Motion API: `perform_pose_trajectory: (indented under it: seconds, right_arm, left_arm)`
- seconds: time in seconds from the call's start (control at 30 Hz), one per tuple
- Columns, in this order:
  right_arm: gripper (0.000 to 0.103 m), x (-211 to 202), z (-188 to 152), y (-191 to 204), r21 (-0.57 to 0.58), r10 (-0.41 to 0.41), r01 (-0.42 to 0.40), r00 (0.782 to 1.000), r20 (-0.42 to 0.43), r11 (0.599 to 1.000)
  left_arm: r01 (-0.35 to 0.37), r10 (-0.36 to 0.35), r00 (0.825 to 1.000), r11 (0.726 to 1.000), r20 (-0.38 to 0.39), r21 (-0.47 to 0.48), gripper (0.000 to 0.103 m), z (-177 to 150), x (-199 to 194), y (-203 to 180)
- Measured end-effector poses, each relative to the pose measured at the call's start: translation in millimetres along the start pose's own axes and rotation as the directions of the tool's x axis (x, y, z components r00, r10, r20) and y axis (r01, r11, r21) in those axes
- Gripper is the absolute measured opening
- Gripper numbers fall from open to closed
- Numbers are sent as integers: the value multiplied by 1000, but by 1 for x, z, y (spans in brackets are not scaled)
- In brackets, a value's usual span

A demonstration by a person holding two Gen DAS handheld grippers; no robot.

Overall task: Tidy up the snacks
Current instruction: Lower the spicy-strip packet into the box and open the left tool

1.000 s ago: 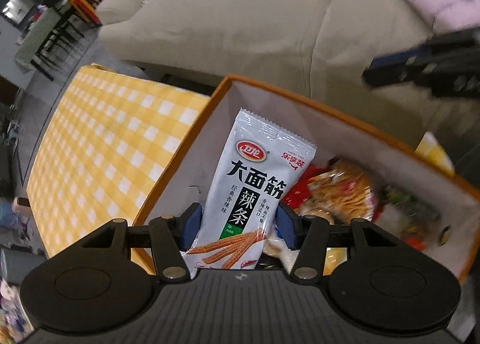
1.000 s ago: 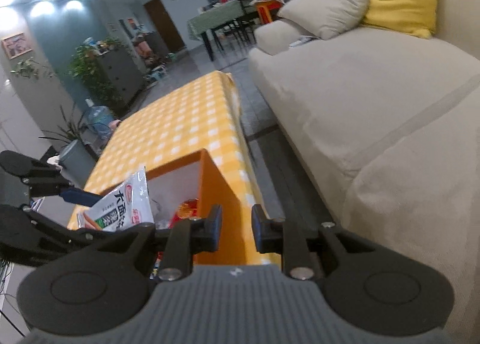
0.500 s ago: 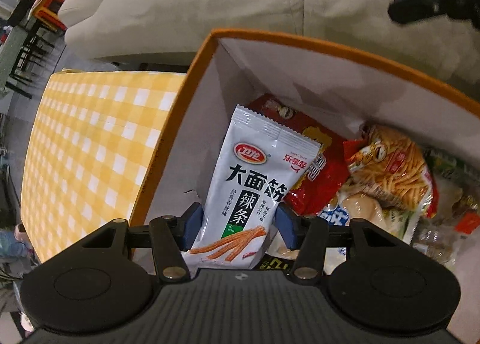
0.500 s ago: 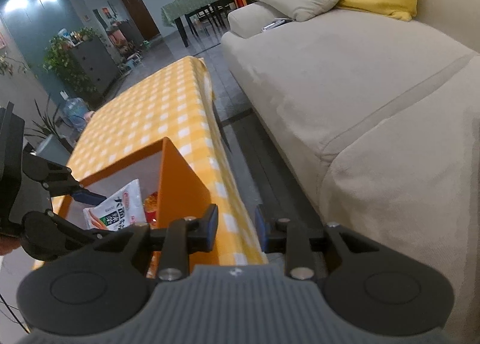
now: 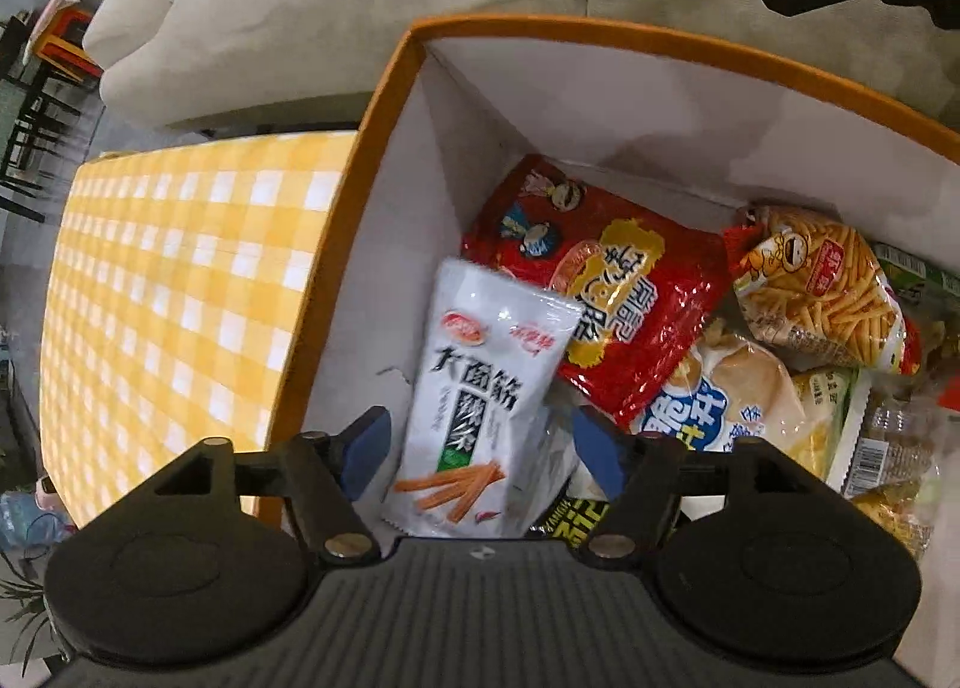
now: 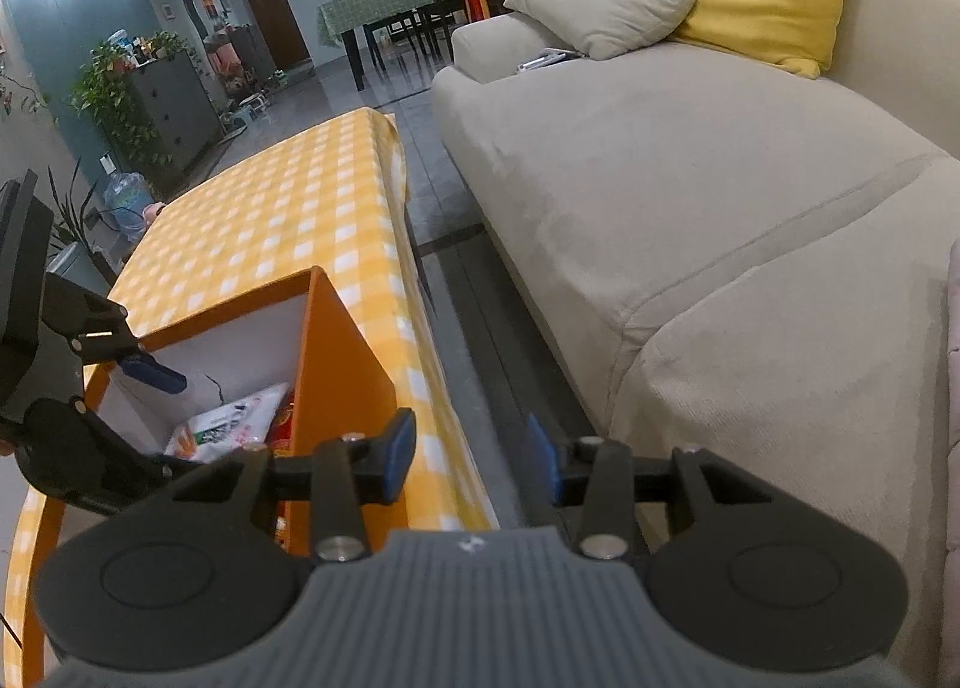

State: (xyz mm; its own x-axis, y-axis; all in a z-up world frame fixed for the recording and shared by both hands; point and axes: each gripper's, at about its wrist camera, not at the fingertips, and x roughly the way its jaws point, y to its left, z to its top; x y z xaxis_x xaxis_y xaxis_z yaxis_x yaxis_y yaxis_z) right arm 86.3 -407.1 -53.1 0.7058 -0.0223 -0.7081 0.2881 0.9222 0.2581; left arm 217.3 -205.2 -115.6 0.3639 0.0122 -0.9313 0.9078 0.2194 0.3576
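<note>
So the left gripper (image 5: 480, 448) just let go, jaws spreading off the white snack pack (image 5: 480, 388), which sits inside the orange box (image 5: 660, 43) beside other snacks. Right gripper (image 6: 468, 457) hangs empty, half-open, just outside it. Looks nearly done.

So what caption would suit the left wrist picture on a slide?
Open left gripper, jaws just widened, releasing a white spicy-strip snack packet into the orange-rimmed, white-lined box of snacks.

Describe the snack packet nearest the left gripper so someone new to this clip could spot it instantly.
Find the orange box on the yellow checked tablecloth. In its near-left corner lies a white packet, between the open left gripper's blue pads. Only it is white with bold black characters and orange sticks pictured; its neighbours are red or yellow.
</note>
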Motion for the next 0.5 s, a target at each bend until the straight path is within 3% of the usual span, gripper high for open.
perform_pose_trajectory:
  seconds: [0.17, 0.27, 0.5]
  right_arm:
    - [42, 4, 0, 1, 8, 0, 0, 1000, -25, 1000]
    - [49, 3, 0, 3, -16, -5, 5, 1000, -23, 1000]
    - [57, 2, 2, 3, -38, -46, 45, 999, -30, 998]
  left_arm:
    - [-49, 49, 999, 998, 1, -43, 85, 0, -6, 5]
    - [-56, 56, 998, 996, -3, -75, 88, -2, -17, 9]
    - [-115, 120, 992, 983, 24, -141, 91, -15, -62, 4]
